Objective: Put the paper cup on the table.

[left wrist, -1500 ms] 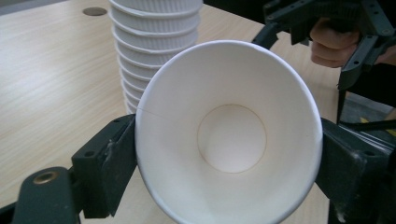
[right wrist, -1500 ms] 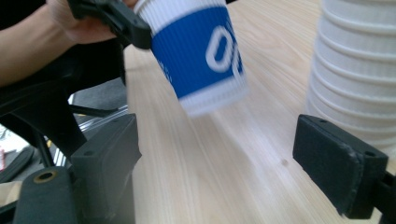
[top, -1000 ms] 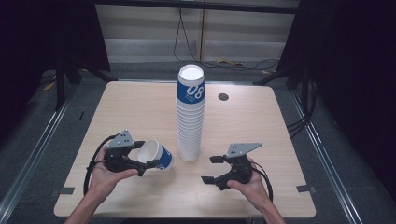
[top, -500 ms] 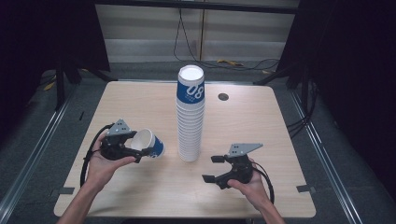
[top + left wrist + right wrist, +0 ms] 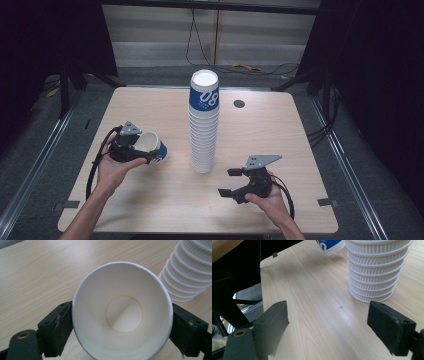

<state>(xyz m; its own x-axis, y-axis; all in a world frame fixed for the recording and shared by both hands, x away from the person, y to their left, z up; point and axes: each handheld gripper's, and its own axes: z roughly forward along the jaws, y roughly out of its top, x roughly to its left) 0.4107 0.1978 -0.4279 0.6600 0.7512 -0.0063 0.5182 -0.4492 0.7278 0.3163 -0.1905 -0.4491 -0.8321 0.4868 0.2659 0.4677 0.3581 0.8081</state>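
My left gripper (image 5: 142, 156) clasps a paper cup (image 5: 150, 147) by its rim, one jaw on each side, the cup tipped on its side over the table (image 5: 150, 210), left of the tall cup stack (image 5: 204, 125). My right gripper (image 5: 231, 182) hangs spread wide with nothing in it, near the stack's base.
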